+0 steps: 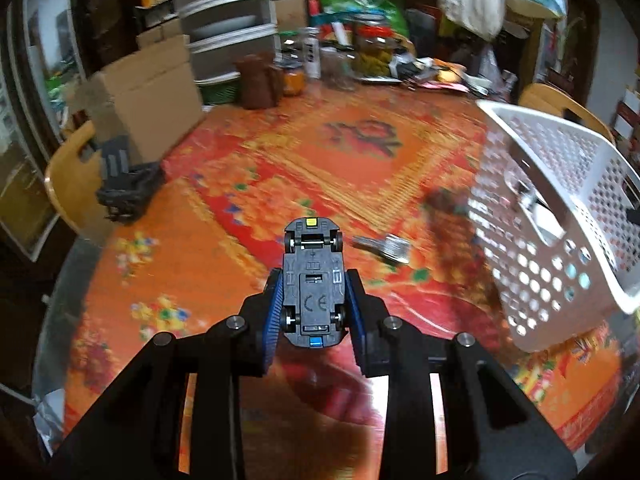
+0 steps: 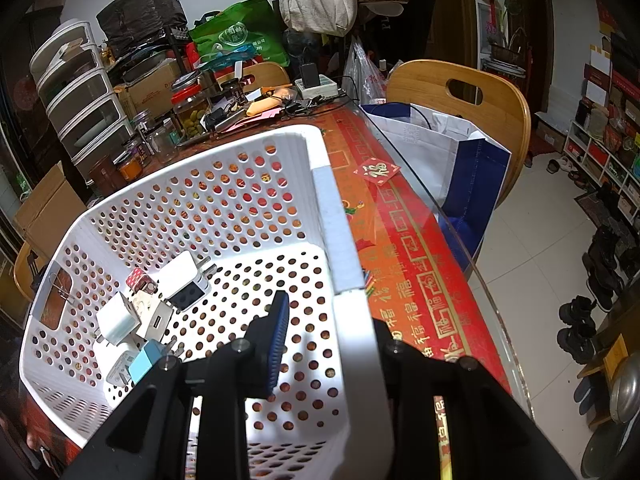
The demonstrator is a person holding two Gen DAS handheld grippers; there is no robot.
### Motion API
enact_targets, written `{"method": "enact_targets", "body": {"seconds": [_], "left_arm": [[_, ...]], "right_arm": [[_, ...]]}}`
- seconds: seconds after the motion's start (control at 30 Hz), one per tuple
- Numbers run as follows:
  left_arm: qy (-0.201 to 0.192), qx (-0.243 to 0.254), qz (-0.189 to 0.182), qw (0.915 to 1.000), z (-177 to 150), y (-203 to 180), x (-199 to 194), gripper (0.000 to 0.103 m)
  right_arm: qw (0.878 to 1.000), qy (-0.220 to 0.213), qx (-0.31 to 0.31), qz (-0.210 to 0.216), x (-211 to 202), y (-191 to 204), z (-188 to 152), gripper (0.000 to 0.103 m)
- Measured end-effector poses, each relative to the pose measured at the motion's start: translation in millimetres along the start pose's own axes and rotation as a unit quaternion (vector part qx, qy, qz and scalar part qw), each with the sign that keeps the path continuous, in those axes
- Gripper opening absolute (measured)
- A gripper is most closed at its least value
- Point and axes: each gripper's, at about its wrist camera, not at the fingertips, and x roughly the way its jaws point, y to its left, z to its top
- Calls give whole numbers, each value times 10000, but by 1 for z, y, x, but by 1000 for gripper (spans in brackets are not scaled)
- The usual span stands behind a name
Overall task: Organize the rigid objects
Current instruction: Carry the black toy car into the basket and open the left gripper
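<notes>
Basket (image 2: 224, 216) rim hiding right finger.

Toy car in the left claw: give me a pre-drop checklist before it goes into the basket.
1. Toy car clamped between left claw pads: ok.
2. Right claw gripping white basket wall: ok.
3. Basket tilted, opening toward the car: ok.
4. Landing room beside the chargers: ok.
5. Car above the rim: not ok; it is left of the basket.
6. Metal piece on table, identity: cannot tell.

We see a wooden chair (image 2: 460, 96) at the far table edge, a tiled floor (image 2: 532, 240) right, and shelving (image 2: 600, 152) far right.
</notes>
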Motion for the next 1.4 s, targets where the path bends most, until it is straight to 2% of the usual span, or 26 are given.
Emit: {"method": "enact_targets", "body": {"seconds": [0.13, 0.23, 0.37, 0.43, 0.53, 0.57, 0.67, 0.77, 0.87, 0.93, 1.07, 1.17, 1.2, 1.3, 1.4], "left_arm": [[-166, 33, 195, 9997, 13, 13, -12, 27], [-313, 184, 100, 9993, 26, 7, -27, 27], [-519, 646, -269, 9962, 55, -30, -56, 27], [-508, 998, -293, 9933, 67, -57, -64, 27], [-533, 1777, -269, 9823, 84, -116, -68, 28], [-521, 2104, -220, 9760, 87, -136, -67, 28], [-324, 3201, -130, 9467, 86, -198, -54, 28], [45, 3794, -106, 9252, 84, -240, -35, 28], [318, 3900, -153, 9201, 86, -264, -19, 28], [546, 3860, -236, 9206, 91, -274, -5, 28], [821, 3912, -168, 9165, 95, -289, 23, 28], [1087, 4016, -42, 9093, 95, -303, 44, 28], [1206, 4105, -6, 9039, 94, -307, 52, 28], [1384, 4225, 111, 8957, 89, -316, 69, 28], [1492, 4253, 156, 8925, 86, -319, 84, 28]], "right_arm": [[10000, -5, -2, 1, 0, 0, 0, 28], [10000, -12, 0, 7, 0, 0, 0, 28], [10000, 4, -24, 13, 0, 0, 1, 28], [10000, 18, -40, 15, 0, 1, 1, 28], [10000, 27, -59, 27, 0, 1, 2, 28], [10000, 25, -57, 33, 0, 1, 2, 28], [10000, 20, -45, 44, 0, 0, 2, 28], [10000, 5, -8, 75, -1, -2, 2, 28], [10000, -6, 9, 79, 0, -2, 1, 28], [10000, -2, 7, 81, 0, -3, 1, 28], [10000, -6, 0, 95, -1, -2, 1, 28], [9999, -14, 7, 106, 0, -2, 0, 28], [9999, -17, 7, 111, 0, -2, 0, 28], [9999, -23, 8, 145, -1, -2, 0, 29], [9998, -33, 1, 173, -1, -2, 0, 30]]}}
